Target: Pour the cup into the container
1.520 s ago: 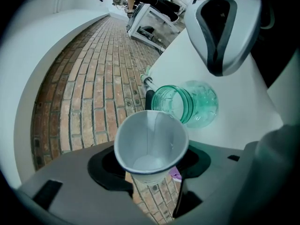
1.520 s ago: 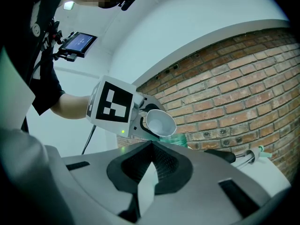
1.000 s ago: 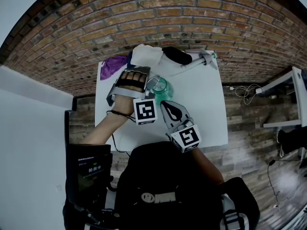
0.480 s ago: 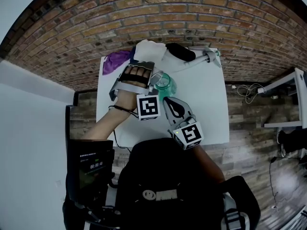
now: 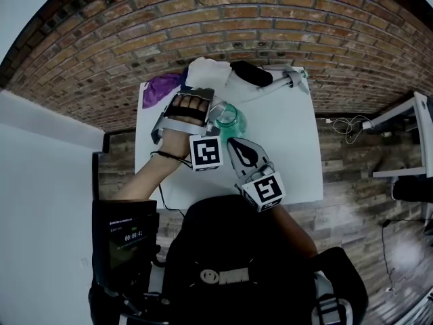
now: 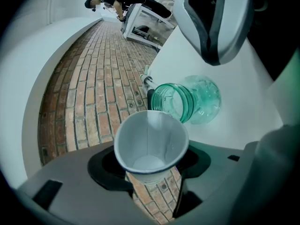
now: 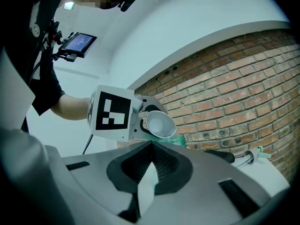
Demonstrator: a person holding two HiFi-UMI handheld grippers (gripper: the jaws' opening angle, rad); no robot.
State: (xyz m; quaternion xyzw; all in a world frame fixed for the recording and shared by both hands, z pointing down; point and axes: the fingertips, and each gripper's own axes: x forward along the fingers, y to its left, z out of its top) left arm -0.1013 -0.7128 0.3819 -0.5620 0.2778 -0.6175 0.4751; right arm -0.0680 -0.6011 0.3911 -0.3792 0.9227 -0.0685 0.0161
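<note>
From the head, a white table [image 5: 287,158] stands against a brick wall [image 5: 270,19], and the left gripper [image 5: 214,116] reaches over the table's far half to the top of a green jar [image 5: 231,120]. The right gripper [image 5: 231,145] lies just beside the jar on the near side, its jaws tapering to a single point. A purple cloth [image 5: 161,89], a white cloth [image 5: 206,75] and a black thing [image 5: 250,74] lie along the far edge by the wall, well apart from the jar. A small lit screen [image 5: 127,235] shows at the person's left. In the left gripper view the jaws pinch a white paper cup [image 6: 149,142] by its lower wall, one pad on each side. The cup is tipped so that its mouth faces the camera and its pale bottom shows. The jar stands on the table just past the cup, and its ribbed mouth meets the cup's rim in the picture; whether they touch I cannot tell. The right gripper's grey body fills the upper right of this view. In the right gripper view the jaws are pressed together at their tips with nothing between them, and only a pale sliver shows through the gap behind the tips. Beyond them the left gripper's marker cube faces the camera. The tipped cup hangs beside the cube, right above the jar's green rim, and the brick wall runs behind.
</note>
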